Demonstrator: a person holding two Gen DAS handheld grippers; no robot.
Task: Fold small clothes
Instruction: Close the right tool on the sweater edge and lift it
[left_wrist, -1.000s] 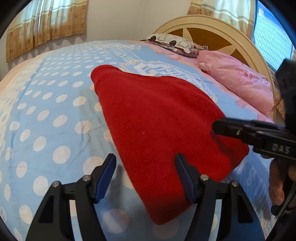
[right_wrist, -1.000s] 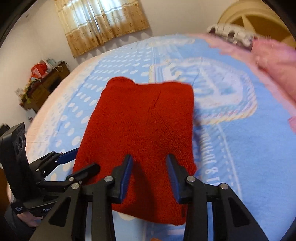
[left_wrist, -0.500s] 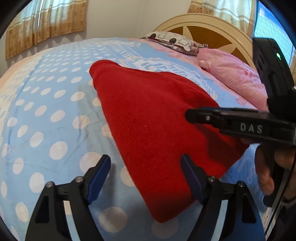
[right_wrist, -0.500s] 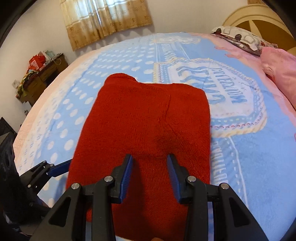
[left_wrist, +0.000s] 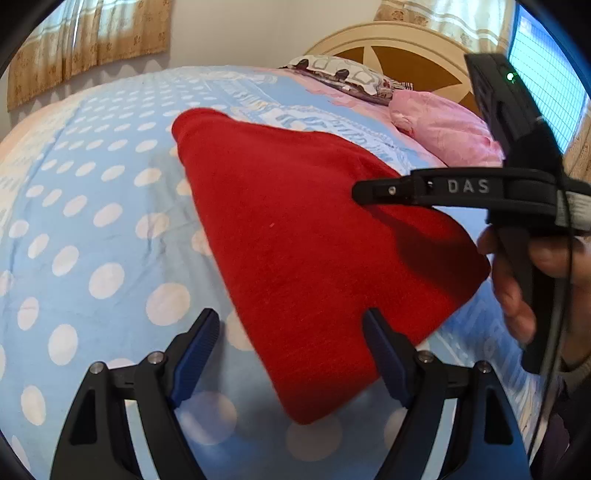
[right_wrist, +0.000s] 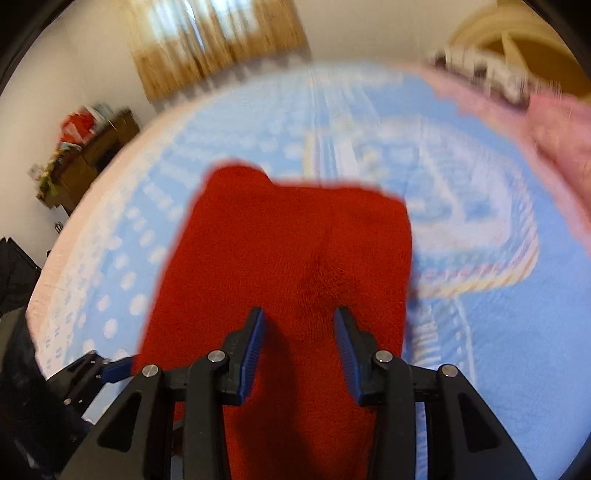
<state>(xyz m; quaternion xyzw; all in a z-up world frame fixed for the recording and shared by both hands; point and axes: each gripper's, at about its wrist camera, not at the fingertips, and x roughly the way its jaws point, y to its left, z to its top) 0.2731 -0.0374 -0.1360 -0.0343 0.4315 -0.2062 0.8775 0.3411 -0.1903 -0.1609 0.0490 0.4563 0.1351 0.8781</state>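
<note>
A red knitted garment (left_wrist: 306, 236) lies folded flat on the blue polka-dot blanket (left_wrist: 92, 221). My left gripper (left_wrist: 291, 339) is open and empty, hovering at the garment's near left corner. My right gripper (right_wrist: 299, 332) is open and empty, over the near part of the garment (right_wrist: 295, 251). The right gripper also shows from the side in the left wrist view (left_wrist: 373, 192), above the garment's right half. The left gripper shows at the lower left of the right wrist view (right_wrist: 110, 365), beside the garment's left edge. The right wrist view is blurred.
A pink pillow (left_wrist: 447, 129) and a patterned pillow (left_wrist: 343, 77) lie by the cream headboard (left_wrist: 399, 48). A wooden cabinet (right_wrist: 88, 151) with clutter stands beside the bed's far left. Curtains (right_wrist: 218, 44) hang behind.
The right gripper has moved forward over the garment and its jaws have opened wider. The left gripper has opened a little wider and stayed at the near corner.
</note>
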